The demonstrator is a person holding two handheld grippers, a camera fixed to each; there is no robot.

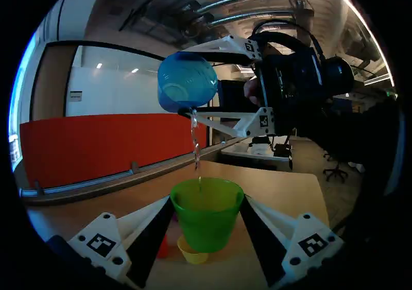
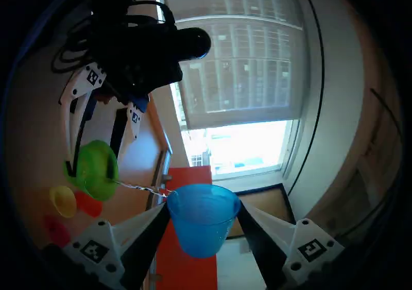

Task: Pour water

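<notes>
Water (image 1: 195,140) falls in a thin, twisting stream from the lip of a blue cup (image 1: 186,82) into the open mouth of a green cup (image 1: 207,215) directly below it. The blue cup is tipped well over on its side, its mouth turned toward the left gripper view's camera, and it hangs high above the table (image 1: 288,187). The right gripper (image 1: 183,81) has both fingers pressed against the blue cup's opposite sides, clamped on it. The green cup stands upright and is raised off the tabletop, with the left gripper (image 1: 206,203) closed on it, one finger against each side of its wall. The two cups are apart, joined by the stream alone.

Under the green cup, a yellow cup (image 1: 191,251) and a red cup (image 1: 162,248) rest on the table just beside each other; in the right gripper view a pink object (image 2: 56,231) lies near them, too blurred to identify. Beyond the table's far edge runs a long red wall panel (image 1: 103,146), and an office chair (image 1: 336,171) stands on the floor well off to one side. In the right gripper view a bright window (image 2: 242,151) with lowered blinds sits behind the blue cup.
</notes>
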